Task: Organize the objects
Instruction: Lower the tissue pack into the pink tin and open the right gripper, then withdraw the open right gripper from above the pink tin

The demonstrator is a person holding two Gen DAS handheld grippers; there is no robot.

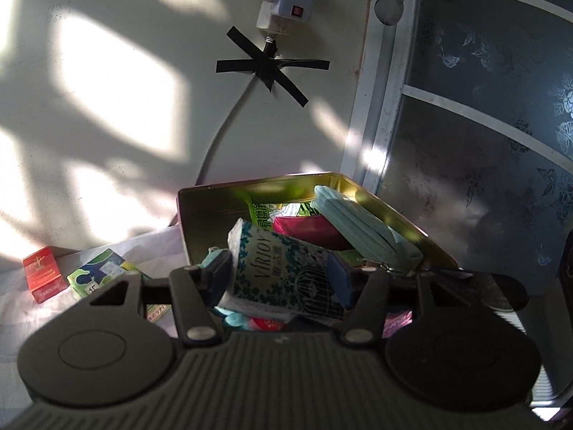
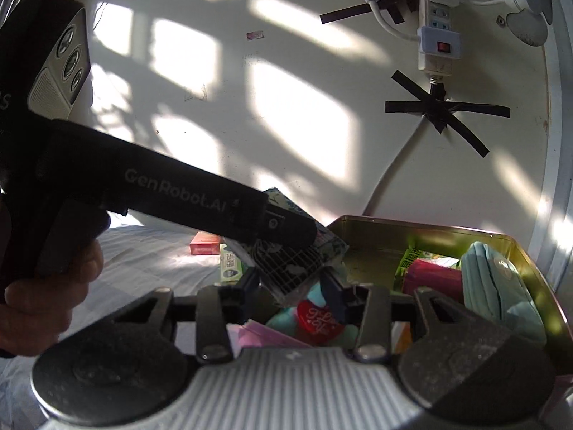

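Observation:
My left gripper (image 1: 279, 276) is shut on a white and teal tissue pack (image 1: 275, 272) and holds it tilted over the near edge of the open gold tin (image 1: 200, 222). The tin holds a light blue pouch (image 1: 358, 225), a magenta pack (image 1: 308, 227) and green packets. In the right wrist view the left gripper's black body (image 2: 215, 200) crosses from the left with the tissue pack (image 2: 290, 265) at its tip. My right gripper (image 2: 293, 294) is open and empty, just below that pack, at the tin's (image 2: 394, 233) left near corner.
A red carton (image 1: 43, 276) and a green and white box (image 1: 100, 276) lie on the white cloth left of the tin. A red heart item (image 2: 318, 320) and a pink packet (image 2: 265, 337) lie near my right fingers. A taped power strip (image 1: 283, 3) hangs on the wall behind.

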